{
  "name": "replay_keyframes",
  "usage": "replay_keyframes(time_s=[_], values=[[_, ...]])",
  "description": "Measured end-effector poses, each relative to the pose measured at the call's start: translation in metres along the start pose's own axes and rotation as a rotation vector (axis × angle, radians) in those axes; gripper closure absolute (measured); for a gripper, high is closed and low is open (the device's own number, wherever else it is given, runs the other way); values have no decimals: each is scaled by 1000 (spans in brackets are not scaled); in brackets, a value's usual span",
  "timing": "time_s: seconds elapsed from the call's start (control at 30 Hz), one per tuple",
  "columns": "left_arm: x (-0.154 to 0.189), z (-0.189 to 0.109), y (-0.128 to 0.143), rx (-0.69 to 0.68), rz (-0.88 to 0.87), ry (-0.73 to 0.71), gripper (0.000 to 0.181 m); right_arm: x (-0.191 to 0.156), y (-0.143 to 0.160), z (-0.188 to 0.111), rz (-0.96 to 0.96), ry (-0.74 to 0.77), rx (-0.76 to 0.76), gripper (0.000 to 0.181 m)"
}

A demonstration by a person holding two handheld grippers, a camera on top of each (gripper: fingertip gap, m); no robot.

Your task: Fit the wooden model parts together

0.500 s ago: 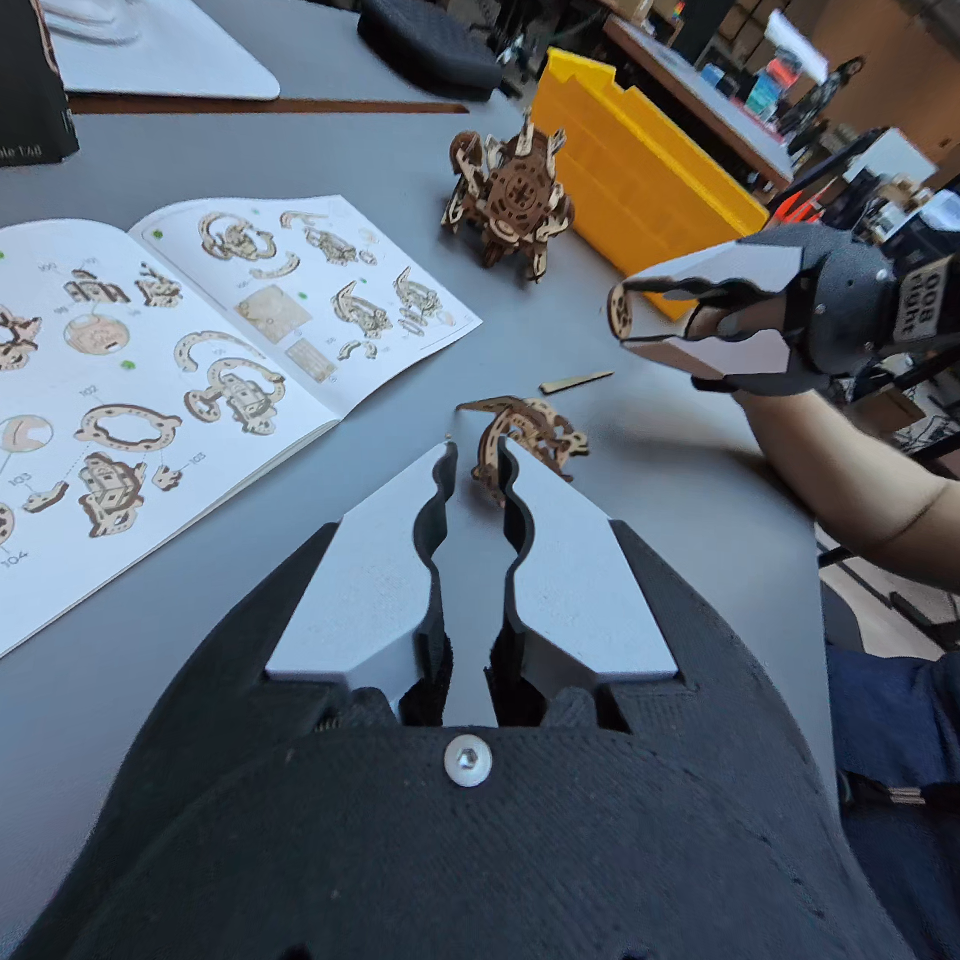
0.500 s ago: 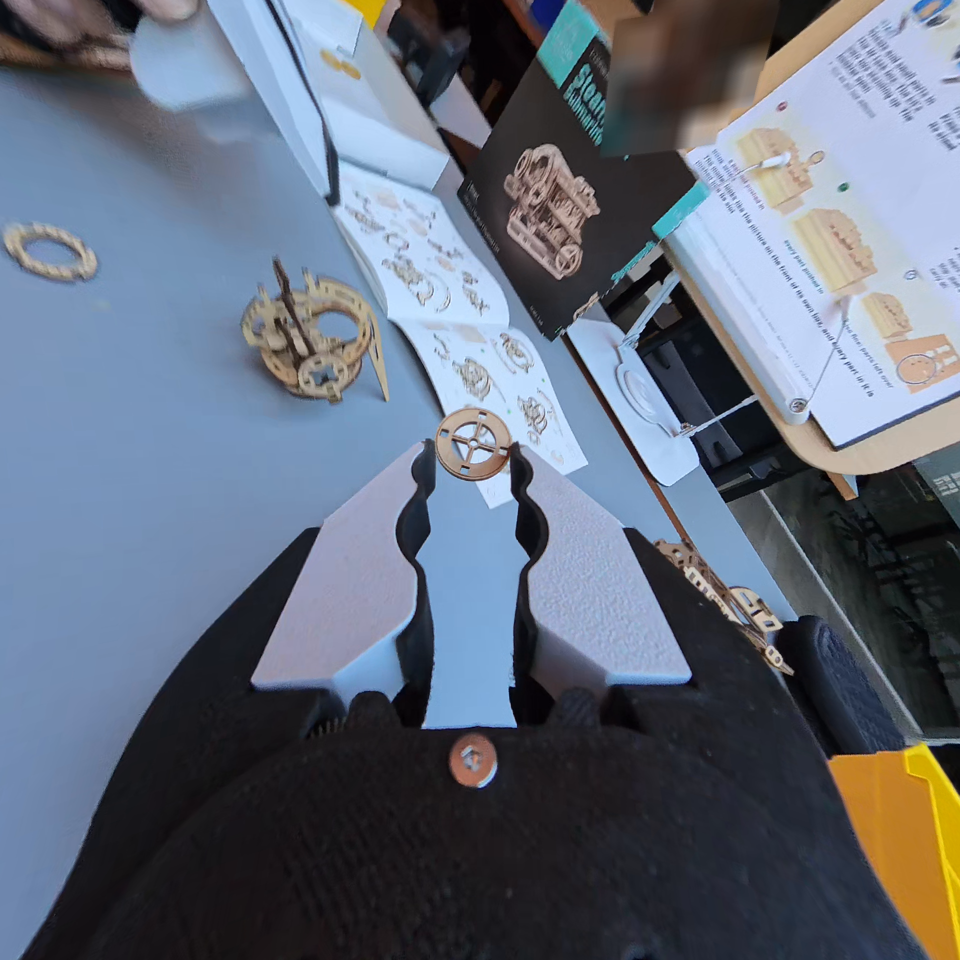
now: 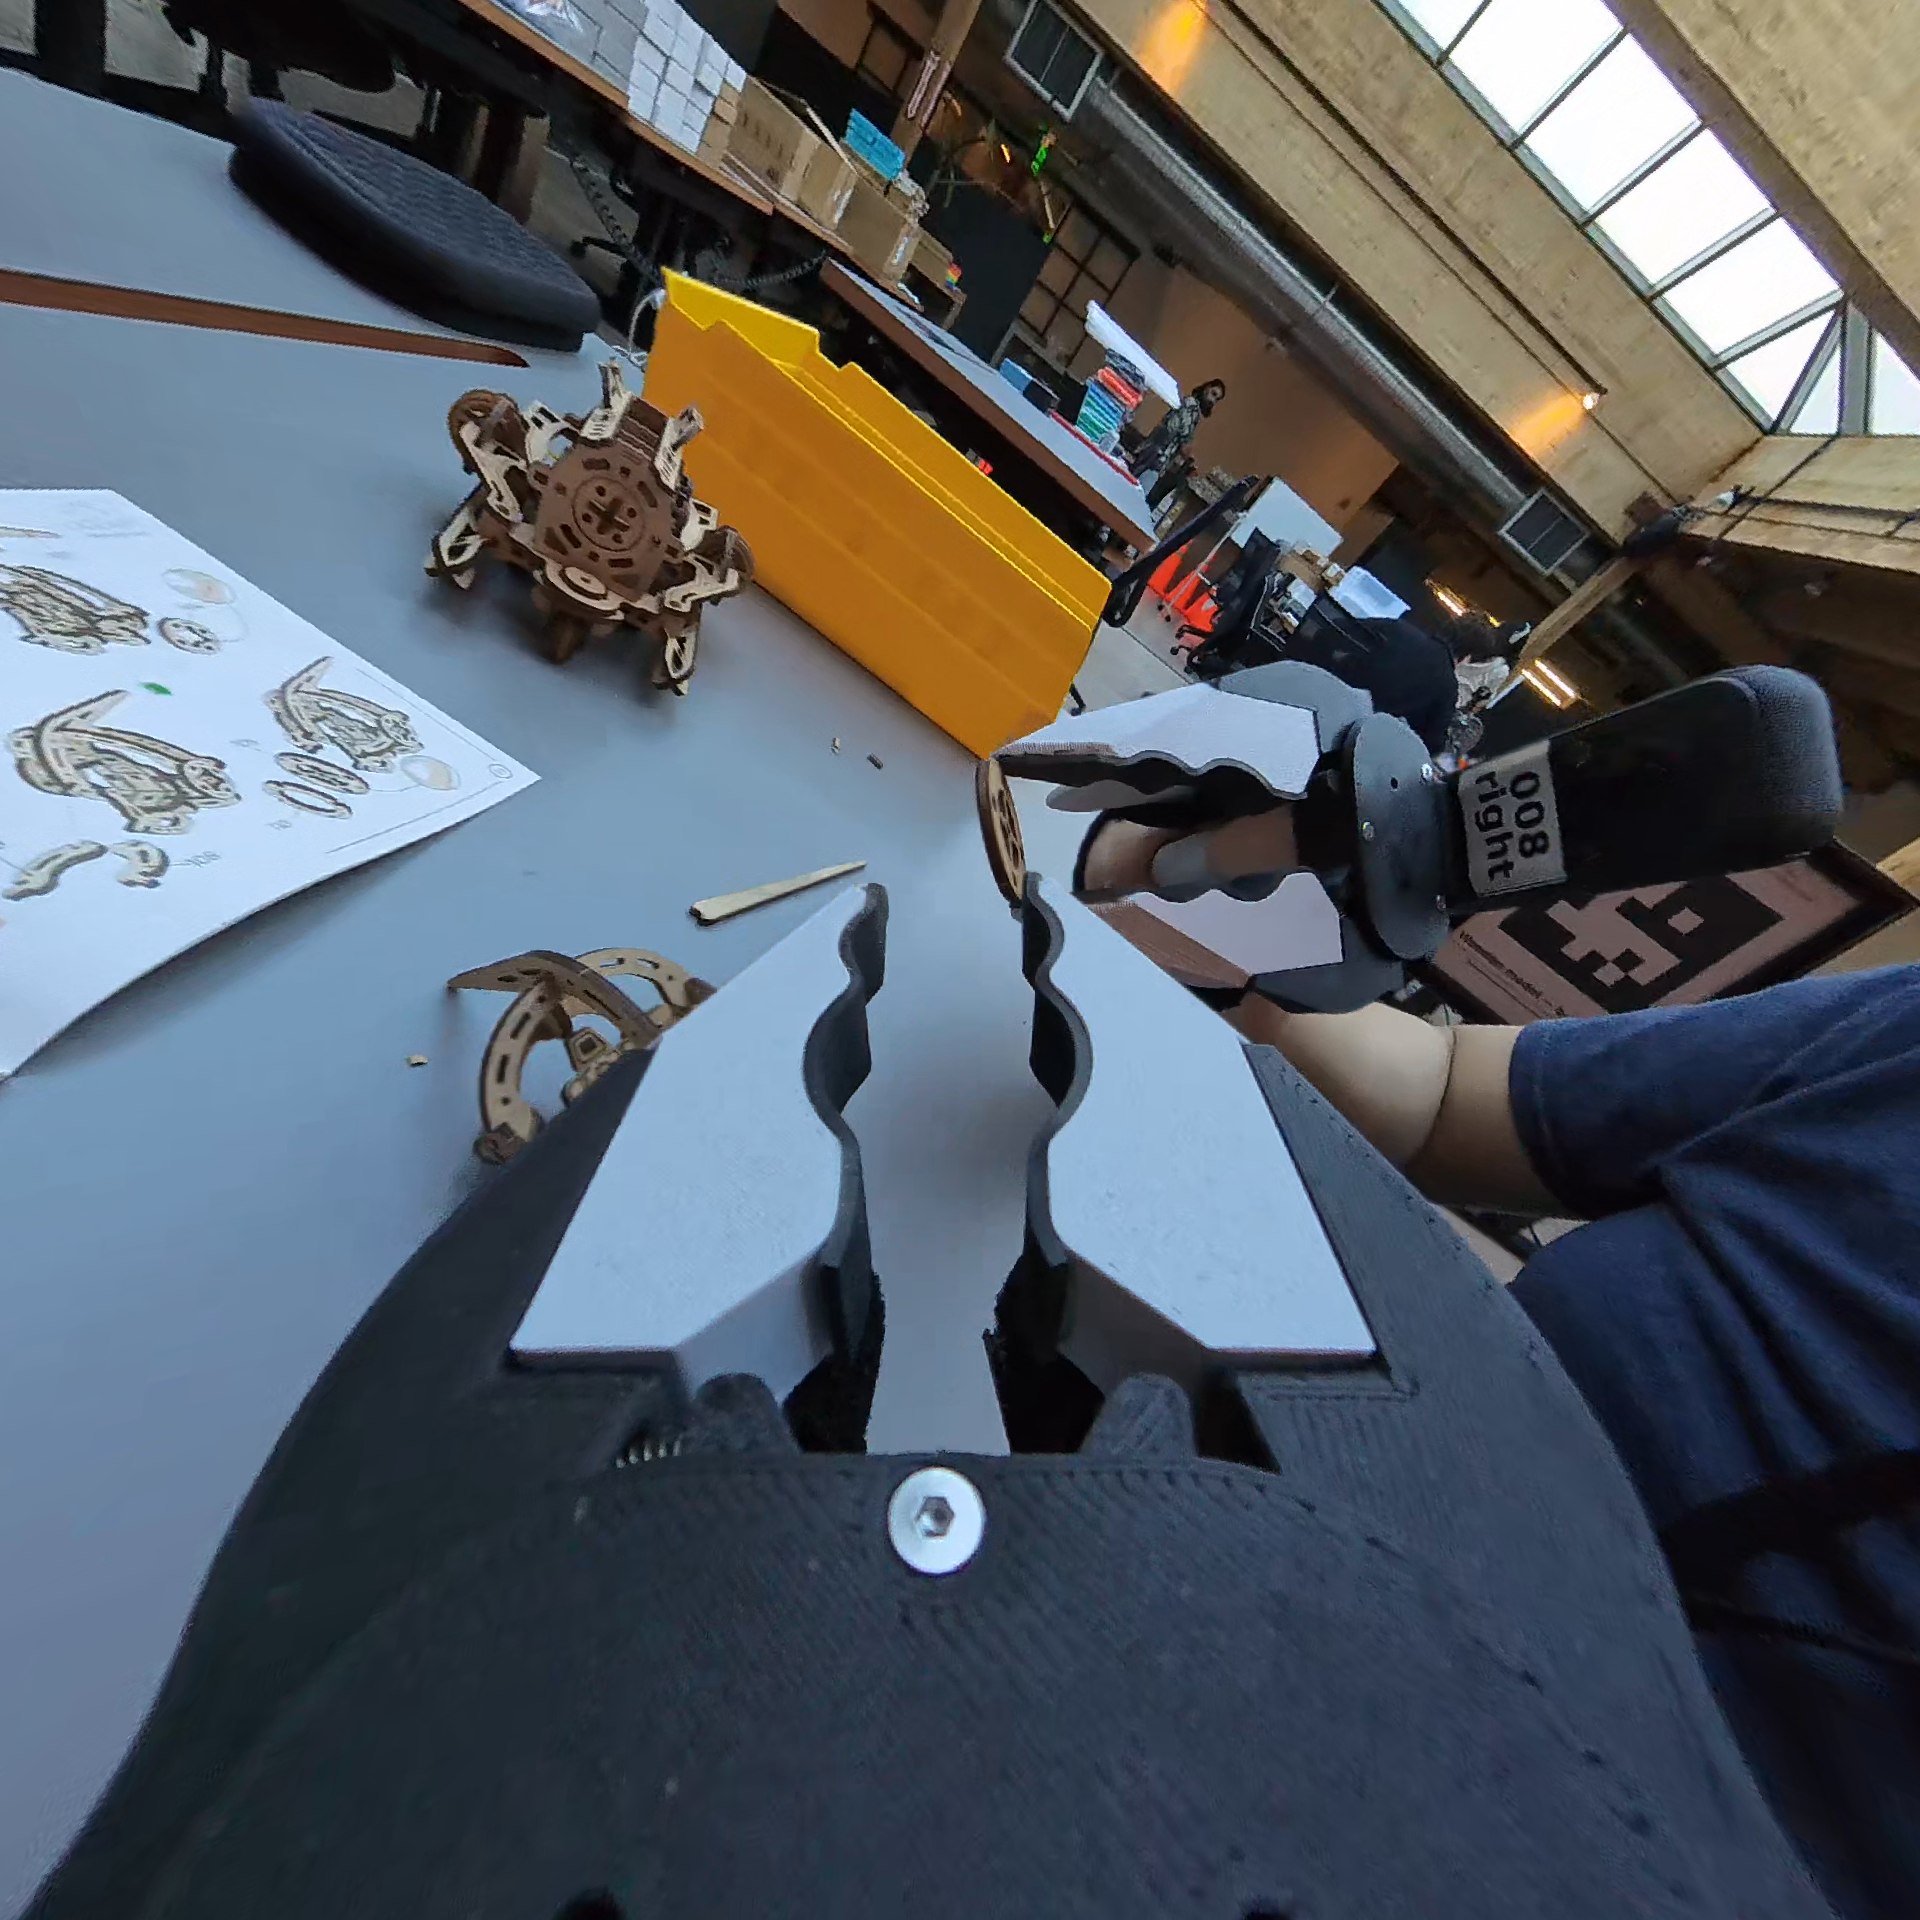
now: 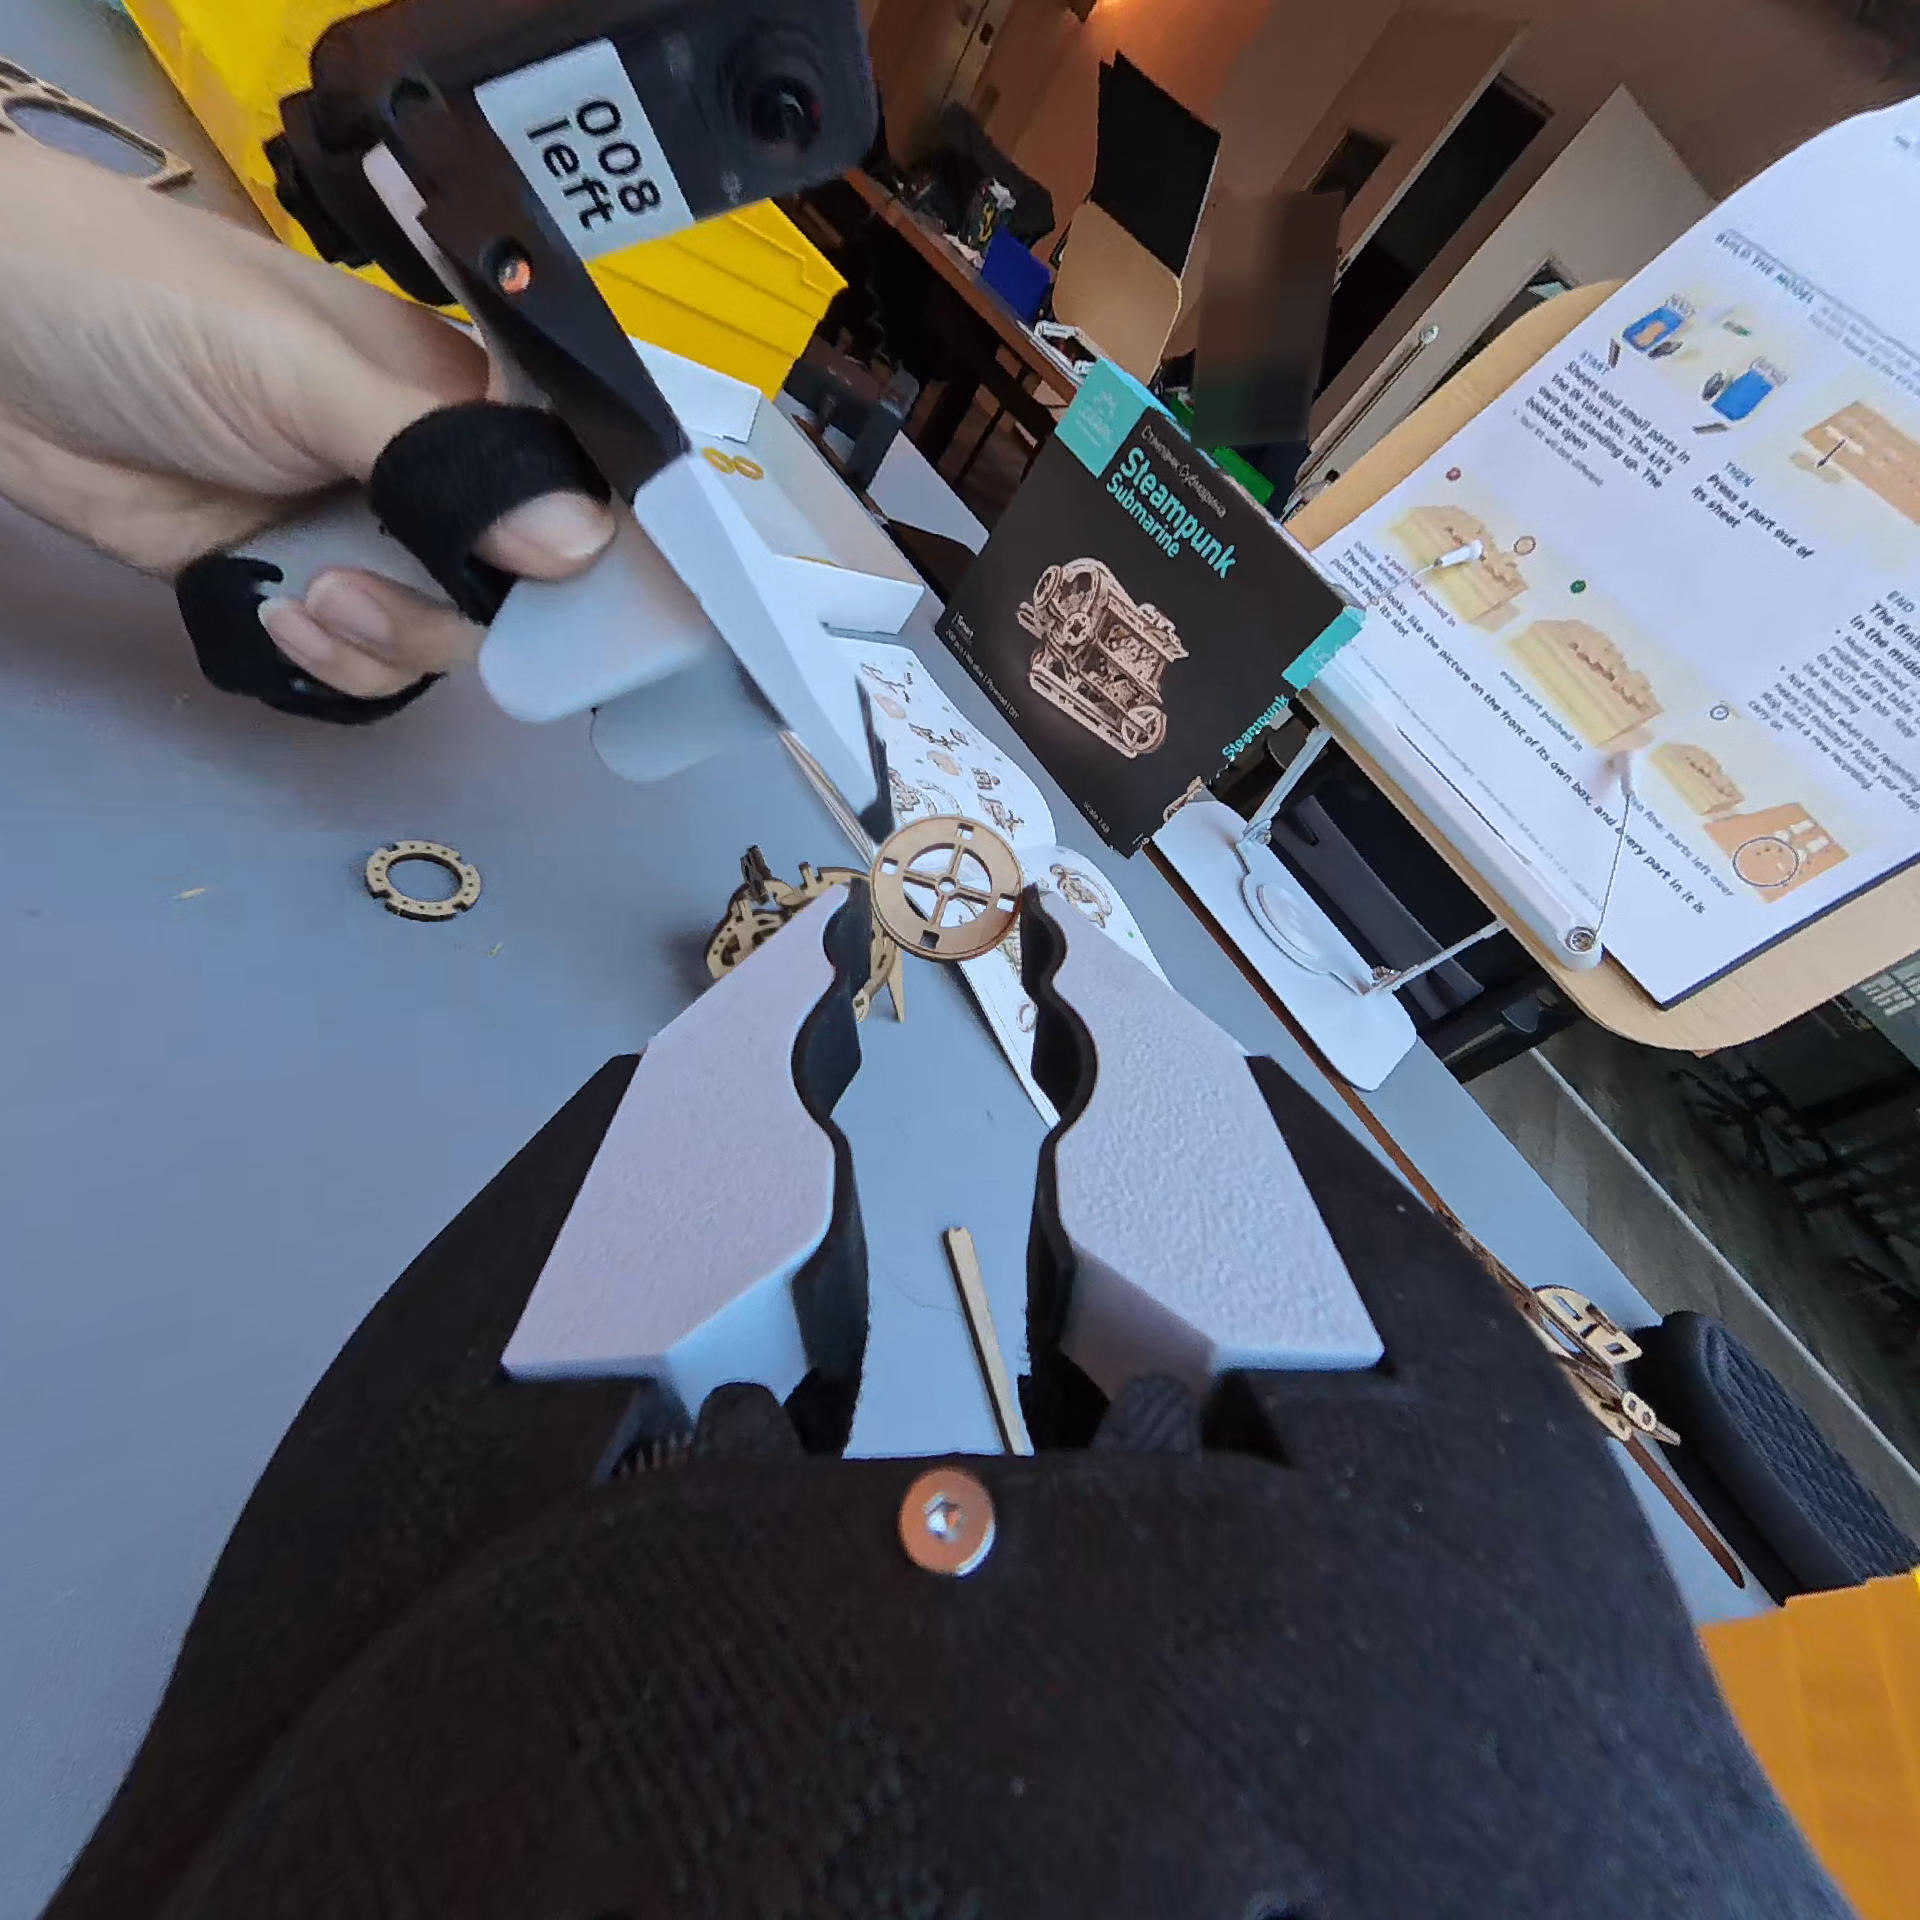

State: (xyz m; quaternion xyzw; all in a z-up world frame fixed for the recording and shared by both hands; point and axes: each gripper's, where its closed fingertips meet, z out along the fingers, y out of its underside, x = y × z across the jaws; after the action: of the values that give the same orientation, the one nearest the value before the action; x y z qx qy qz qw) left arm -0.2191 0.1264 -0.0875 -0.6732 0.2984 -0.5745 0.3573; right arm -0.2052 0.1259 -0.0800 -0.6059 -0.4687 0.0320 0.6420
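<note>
Grey and cluttered, your surface carries an open instruction booklet, a yellow bin and a finished dark wooden model just beside the bin. Your right gripper pinches a spoked wooden disc by its rim at the very tips of the fingers, disc face toward its own camera. Your left gripper carries nothing, its fingers a moderate gap apart, and it sits raised with its tips just beside the disc's edge. Relative to the disc, the half-built ring assembly lies lower, on the surface, on the booklet's side. That assembly is likely the mating part, and your left gripper is nearer to it. A thin wooden stick lies between the assembly and the bin.
</note>
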Motion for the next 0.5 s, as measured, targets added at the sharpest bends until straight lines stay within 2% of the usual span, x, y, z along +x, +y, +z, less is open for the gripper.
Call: replay_keyframes(time_s=[0.27, 0.33, 0.43, 0.5], values=[[14, 9, 7, -4, -67, 104, 163, -10, -3, -1, -62, -14, 19, 154], [17, 9, 8, -7, -72, 120, 178, -13, -4, -1, -78, -15, 29, 154], [15, 6, 10, -37, -31, 94, 180, -16, -4, 0, -105, -34, 52, 154], [14, 2, 4, -22, 71, 52, 180, -16, -2, -2, -117, -65, 81, 155]])
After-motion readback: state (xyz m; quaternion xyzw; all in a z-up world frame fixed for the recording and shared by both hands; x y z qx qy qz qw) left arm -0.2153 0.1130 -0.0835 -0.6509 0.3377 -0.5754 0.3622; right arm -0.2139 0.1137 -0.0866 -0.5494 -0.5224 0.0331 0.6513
